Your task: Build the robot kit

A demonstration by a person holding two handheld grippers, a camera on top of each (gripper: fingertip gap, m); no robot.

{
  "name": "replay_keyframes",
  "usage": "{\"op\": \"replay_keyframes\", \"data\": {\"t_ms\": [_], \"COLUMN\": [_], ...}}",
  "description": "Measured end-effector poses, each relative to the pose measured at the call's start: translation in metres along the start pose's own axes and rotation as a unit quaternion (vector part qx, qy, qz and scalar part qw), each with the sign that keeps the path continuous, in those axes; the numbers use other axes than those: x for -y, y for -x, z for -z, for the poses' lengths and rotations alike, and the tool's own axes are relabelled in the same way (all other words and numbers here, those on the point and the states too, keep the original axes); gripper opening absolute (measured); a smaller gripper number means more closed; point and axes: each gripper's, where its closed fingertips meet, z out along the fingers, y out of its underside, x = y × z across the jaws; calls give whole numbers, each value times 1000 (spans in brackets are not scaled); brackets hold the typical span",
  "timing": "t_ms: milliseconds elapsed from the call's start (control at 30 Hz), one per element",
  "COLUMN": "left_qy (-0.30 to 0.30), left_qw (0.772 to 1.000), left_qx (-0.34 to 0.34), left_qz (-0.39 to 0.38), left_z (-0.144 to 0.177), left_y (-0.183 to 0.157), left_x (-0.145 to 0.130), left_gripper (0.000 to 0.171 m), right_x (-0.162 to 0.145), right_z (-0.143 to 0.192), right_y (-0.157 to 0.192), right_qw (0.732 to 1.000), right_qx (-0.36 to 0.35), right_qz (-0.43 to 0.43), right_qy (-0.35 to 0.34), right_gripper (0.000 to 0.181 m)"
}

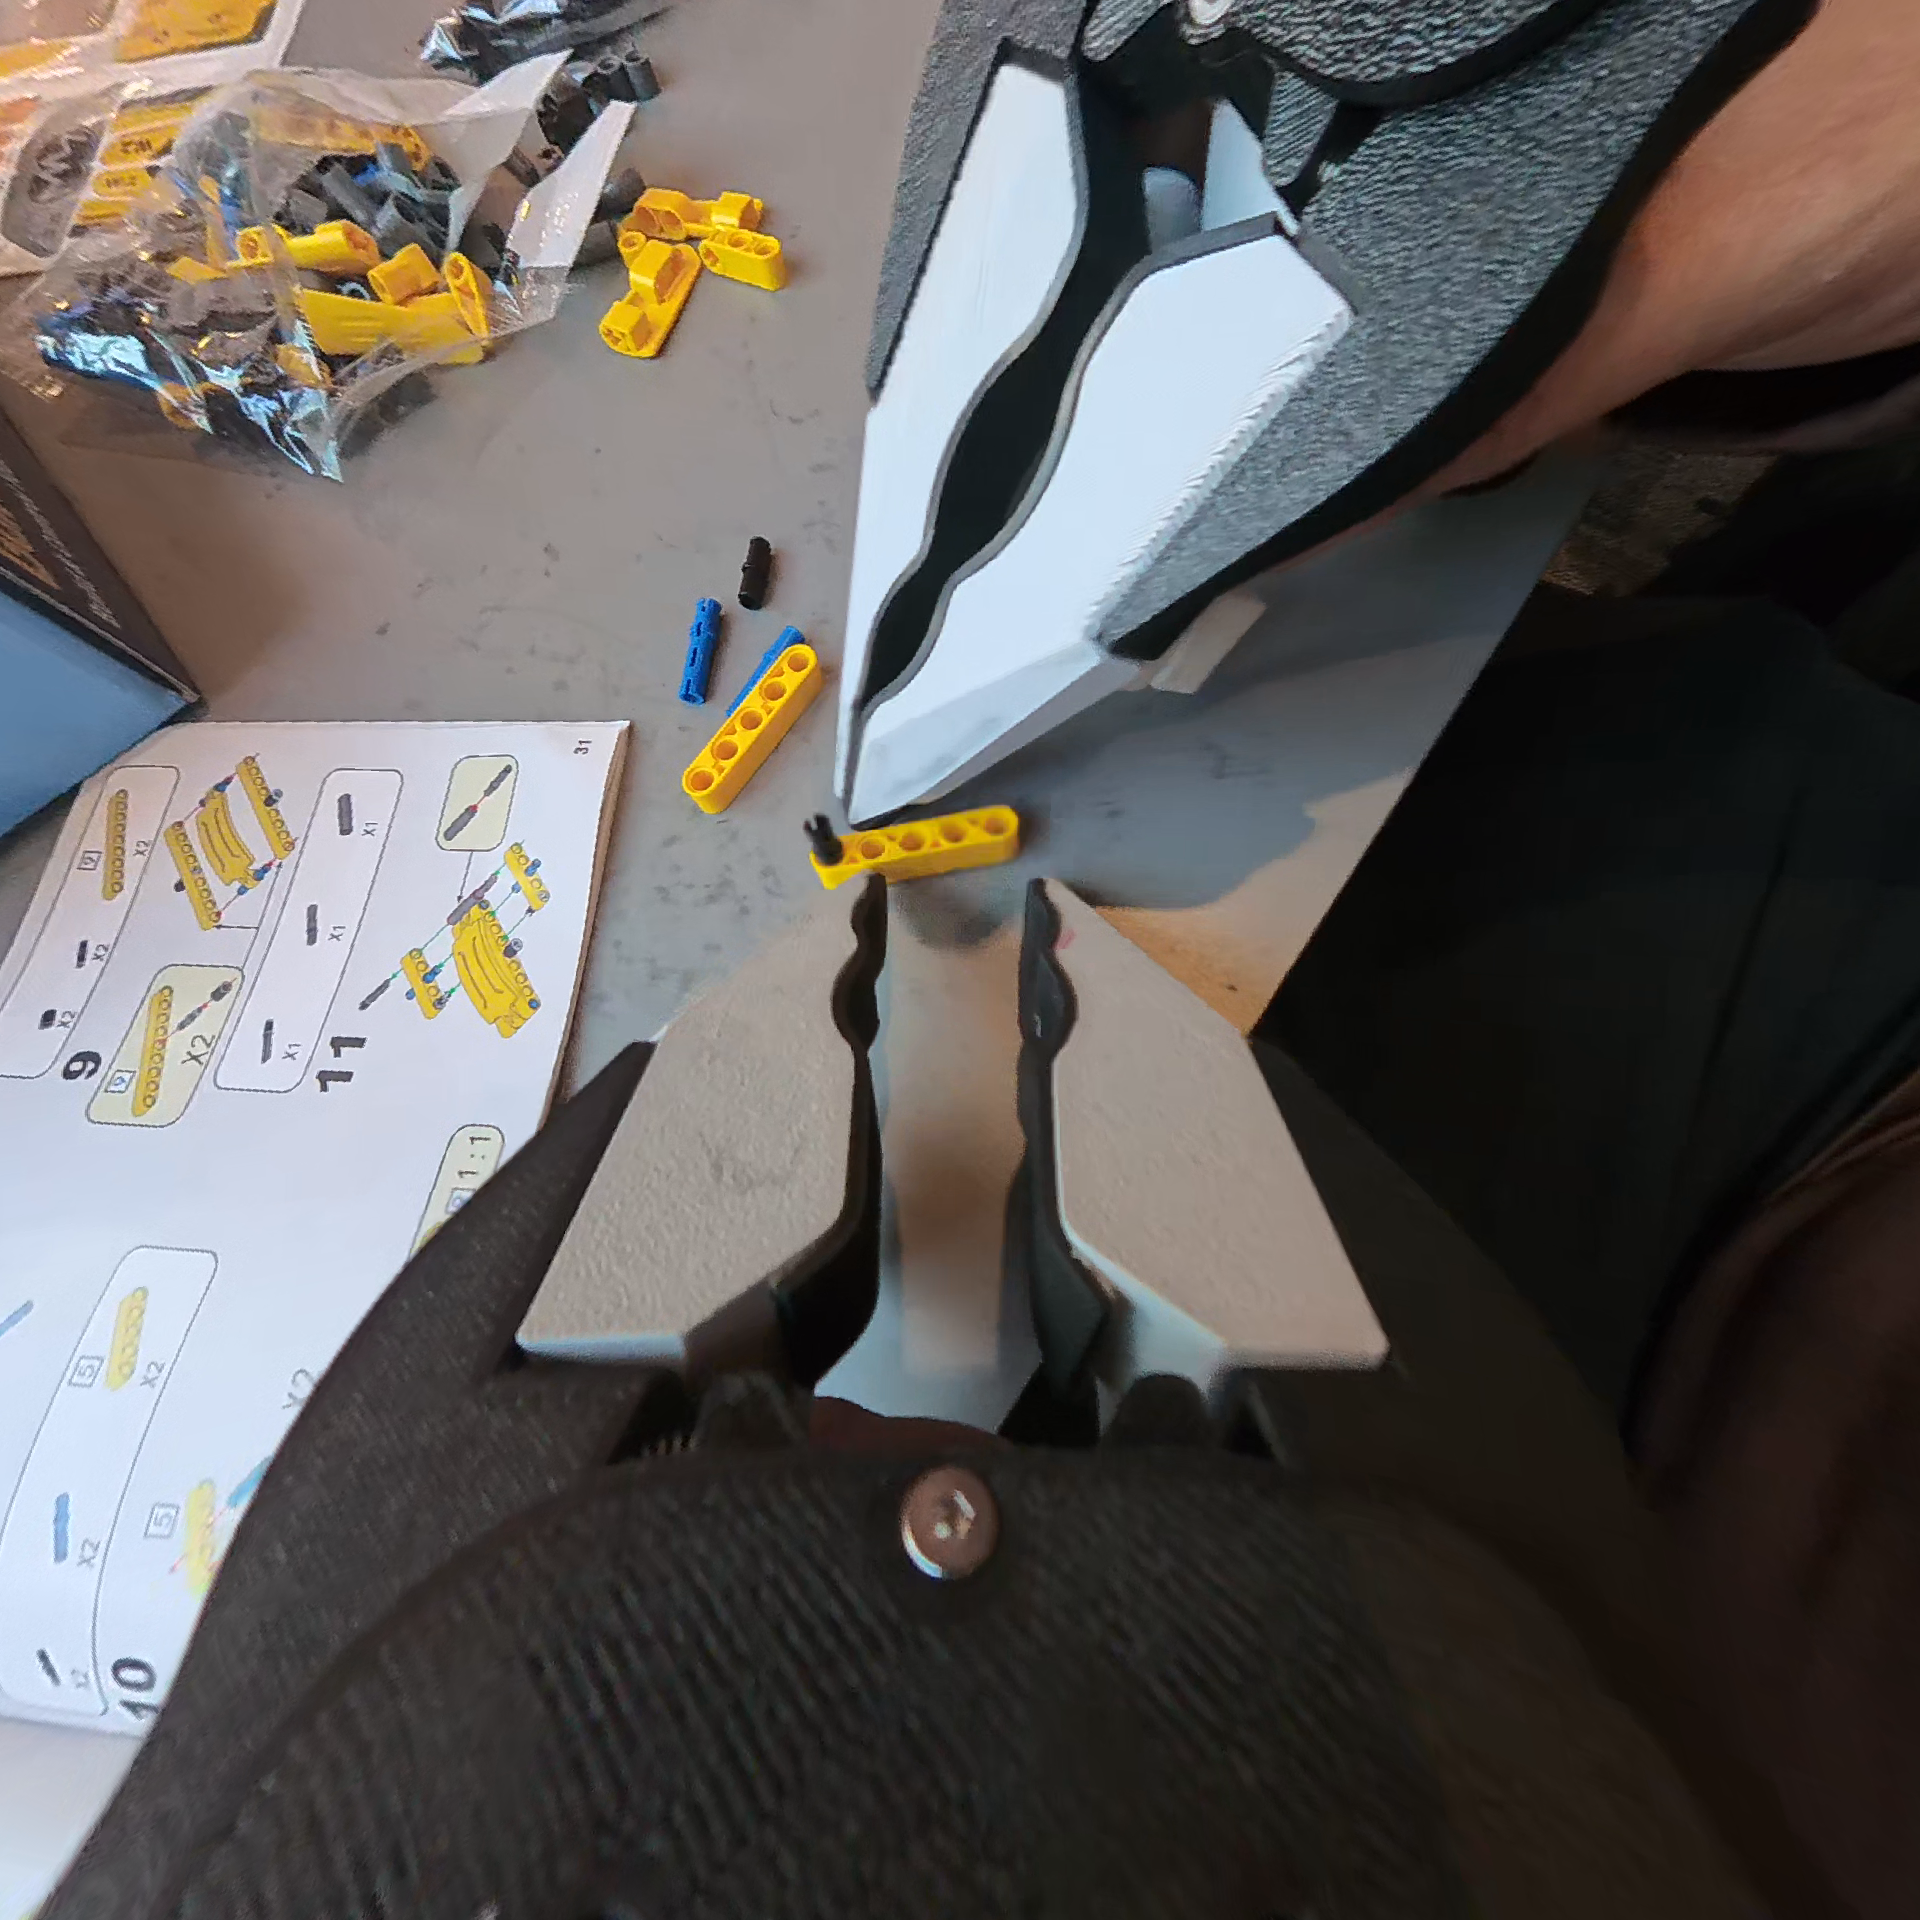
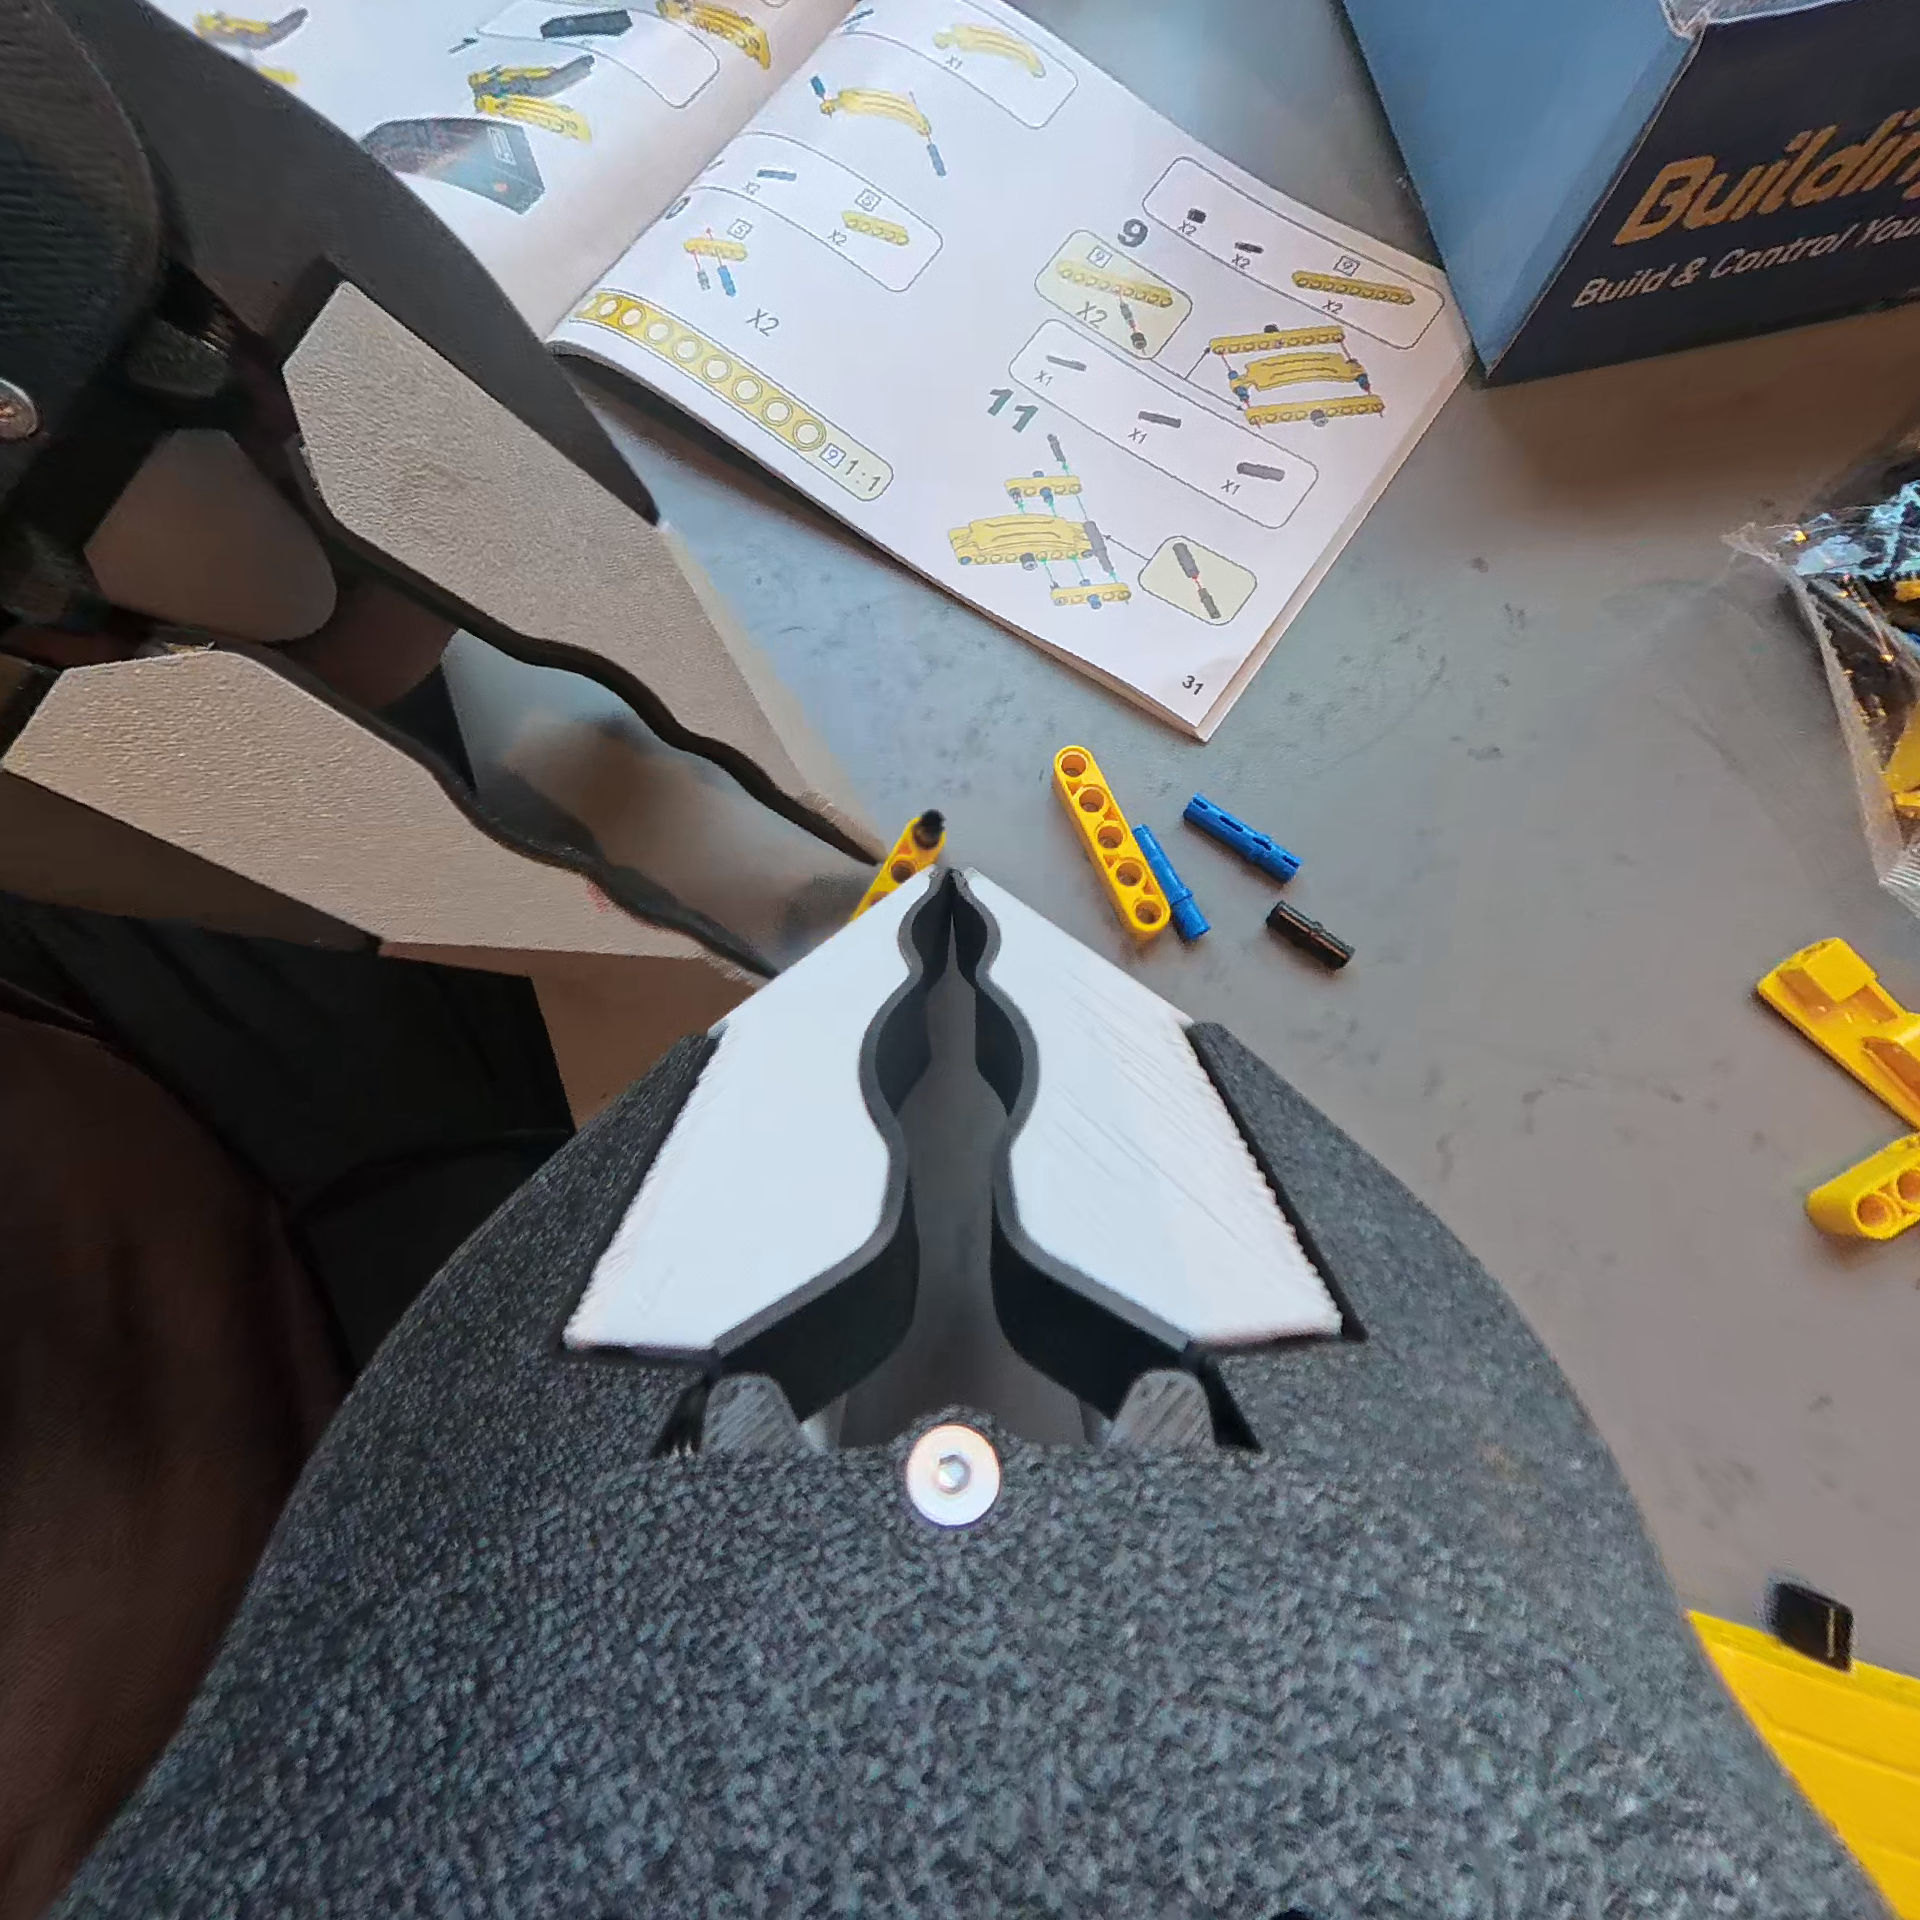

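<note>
A yellow five-hole beam (image 1: 935,840) with a black pin (image 1: 824,836) in its end hole lies on the grey table. My left gripper (image 1: 956,899) is open and empty, its tips just short of the beam on either side. My right gripper (image 2: 948,883) is shut, with its white tips resting on top of the beam (image 2: 902,864) near the pin (image 2: 928,826); it hides most of the beam in the right wrist view. It reaches down from above in the left wrist view (image 1: 860,810). The left gripper also shows open in the right wrist view (image 2: 816,914).
A second yellow beam (image 1: 753,727) with a blue pin (image 1: 764,665) against it, another blue pin (image 1: 701,649) and a black pin (image 1: 755,571) lie nearby. An open instruction booklet (image 1: 260,987), a bag of parts (image 1: 291,260), loose yellow parts (image 1: 686,260) and a blue box (image 2: 1662,156) stand around. The grippers are tip to tip, or close to it.
</note>
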Motion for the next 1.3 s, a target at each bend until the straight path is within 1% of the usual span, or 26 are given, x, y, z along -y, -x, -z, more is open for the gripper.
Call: {"op": "replay_keyframes", "data": {"t_ms": [167,233,267,400,433,500,600,667,733,767,800,833,967,1033,1167,1300], "left_qy": [0,-8,-12,5,4,-3,-3,-6,-6,-3,1,4,13,15,13,7], "left_qw": [1000,999,999,999,1000,1000,1000,1000,1000,1000,1000,1000,1000,999,999,1000], "left_qx": [-9,-37,-41,-4,0,-3,5,5,3,4,4,3,-3,0,-3,1], "left_qz": [1,-9,-14,-37,-31,-12,-11,-19,-24,-25,-26,-27,-28,-30,-34,-24], "left_z": [0,0,1,8,12,18,22,21,19,18,16,15,12,12,11,12], "left_y": [-2,-13,-16,2,8,17,28,30,30,30,29,28,23,23,18,10], "left_x": [0,2,4,0,0,2,1,0,0,-1,-3,-5,-9,-10,-10,-9], "left_gripper": [22,26,25,24,23,24,25,26,27,27,27,27,27,27,27,30], "right_x": [1,2,2,6,9,11,6,5,5,3,0,-2,-11,-9,-2,12], "right_z": [-4,-5,-5,3,9,18,27,28,28,25,22,18,7,9,21,35], "right_y": [0,0,1,-11,-12,-13,-23,-19,-3,3,6,6,1,-2,-7,-39], "right_qw": [1000,1000,1000,1000,1000,1000,1000,1000,998,997,997,996,994,994,994,993], "right_qx": [3,10,15,-2,-2,5,-8,15,55,64,63,54,19,18,22,-6], "right_qz": [6,8,9,22,23,25,25,22,32,42,54,67,102,100,103,113], "right_qy": [3,4,6,6,-3,-18,-16,-17,-17,-10,1,11,45,40,25,28], "right_gripper": [0,0,0,0,0,6,7,8,9,15,20,21,19,16,16,16]}}
